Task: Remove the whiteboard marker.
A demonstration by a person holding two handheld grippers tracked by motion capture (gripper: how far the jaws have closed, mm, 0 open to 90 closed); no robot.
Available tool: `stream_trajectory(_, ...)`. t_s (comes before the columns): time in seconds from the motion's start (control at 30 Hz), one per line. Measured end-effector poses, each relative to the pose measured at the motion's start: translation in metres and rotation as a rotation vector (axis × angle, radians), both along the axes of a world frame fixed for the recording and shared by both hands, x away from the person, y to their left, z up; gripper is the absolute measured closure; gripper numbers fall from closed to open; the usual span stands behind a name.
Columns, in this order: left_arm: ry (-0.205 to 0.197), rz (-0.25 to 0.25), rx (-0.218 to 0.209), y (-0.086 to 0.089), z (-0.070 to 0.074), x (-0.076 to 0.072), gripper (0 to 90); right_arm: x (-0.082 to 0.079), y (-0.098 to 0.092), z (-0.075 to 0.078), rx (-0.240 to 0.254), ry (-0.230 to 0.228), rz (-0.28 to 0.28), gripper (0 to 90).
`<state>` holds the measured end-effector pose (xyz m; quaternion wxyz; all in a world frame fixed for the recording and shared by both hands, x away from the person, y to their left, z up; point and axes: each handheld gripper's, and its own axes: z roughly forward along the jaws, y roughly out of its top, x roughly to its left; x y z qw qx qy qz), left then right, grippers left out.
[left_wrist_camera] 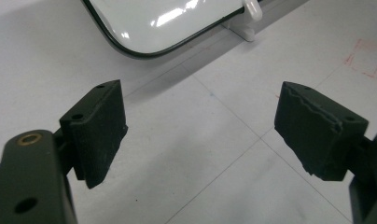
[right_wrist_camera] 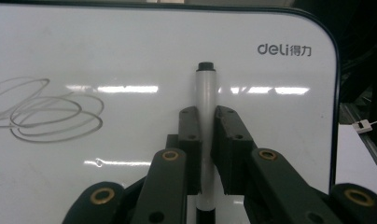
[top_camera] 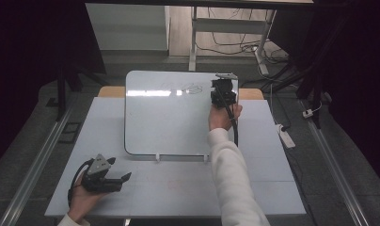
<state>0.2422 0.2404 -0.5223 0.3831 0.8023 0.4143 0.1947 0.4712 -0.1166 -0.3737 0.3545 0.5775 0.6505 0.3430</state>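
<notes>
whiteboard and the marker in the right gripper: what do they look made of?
Whiteboard: glossy white coated panel, likely painted steel or melamine; it mirrors the ceiling lights. Thin dark rim, probably plastic. Marker: smooth silvery-grey barrel with a soft sheen and a black end, most likely plastic, though thin metal cannot be ruled out. The right gripper clamps it.

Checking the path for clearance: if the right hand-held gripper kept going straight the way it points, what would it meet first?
Probably the whiteboard: the marker clamped in the right hand-held gripper points at its surface, right of the scribble. Depth unclear.
</notes>
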Motion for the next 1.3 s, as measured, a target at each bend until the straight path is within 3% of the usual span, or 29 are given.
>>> stream_trajectory(0.33, 0.002, 0.004, -0.003, 0.001, 0.0, 0.0, 17.9, -0.008, -0.013, 0.007, 0.022, -0.044, 0.048, 81.0)
stream_trajectory(0.53, -0.004, 0.007, -0.004, 0.0, 0.0, 0.0, 17.9, -0.026, -0.028, 0.014, 0.056, -0.113, 0.11, 81.0)
stream_trajectory(0.6, -0.009, 0.007, -0.01, 0.0, 0.001, 0.0, 18.0, -0.042, -0.035, 0.016, 0.09, -0.152, 0.167, 80.9)
stream_trajectory(0.73, -0.019, -0.009, -0.052, -0.002, 0.008, 0.0, 18.2, -0.061, -0.039, 0.013, 0.126, -0.179, 0.24, 80.9)
stream_trajectory(0.8, -0.03, -0.021, -0.081, -0.006, 0.015, 0.0, 19.2, -0.082, -0.039, 0.008, 0.165, -0.193, 0.329, 80.9)
stream_trajectory(0.87, -0.051, -0.054, -0.105, -0.017, 0.028, 0.002, 20.2, -0.096, -0.038, 0.001, 0.193, -0.194, 0.391, 80.9)
stream_trajectory(0.93, -0.057, -0.068, -0.111, -0.022, 0.033, 0.003, 21.1, -0.11, -0.035, -0.007, 0.224, -0.19, 0.454, 80.8)
stream_trajectory(0.97, -0.074, -0.095, -0.122, -0.036, 0.043, 0.006, 21.6, -0.117, -0.033, -0.011, 0.238, -0.182, 0.484, 80.8)
stream_trajectory(1.0, -0.074, -0.095, -0.122, -0.036, 0.043, 0.006, 22.2, -0.123, -0.03, -0.015, 0.247, -0.178, 0.51, 80.8)
stream_trajectory(1.03, -0.079, -0.112, -0.129, -0.044, 0.047, 0.008, 22.2, -0.123, -0.03, -0.015, 0.247, -0.178, 0.51, 80.8)
stream_trajectory(1.07, -0.084, -0.151, -0.142, -0.061, 0.056, 0.014, 23.7, -0.135, -0.025, -0.024, 0.265, -0.171, 0.556, 80.8)
stream_trajectory(1.13, -0.086, -0.172, -0.152, -0.071, 0.06, 0.017, 24.8, -0.145, -0.02, -0.031, 0.292, -0.161, 0.599, 80.8)
stream_trajectory(1.27, -0.11, -0.256, -0.178, -0.115, 0.078, 0.031, 29.9, -0.16, -0.012, -0.041, 0.352, -0.152, 0.677, 80.7)
stream_trajectory(1.3, -0.11, -0.256, -0.178, -0.115, 0.078, 0.031, 31.6, -0.163, -0.011, -0.042, 0.363, -0.151, 0.692, 80.7)
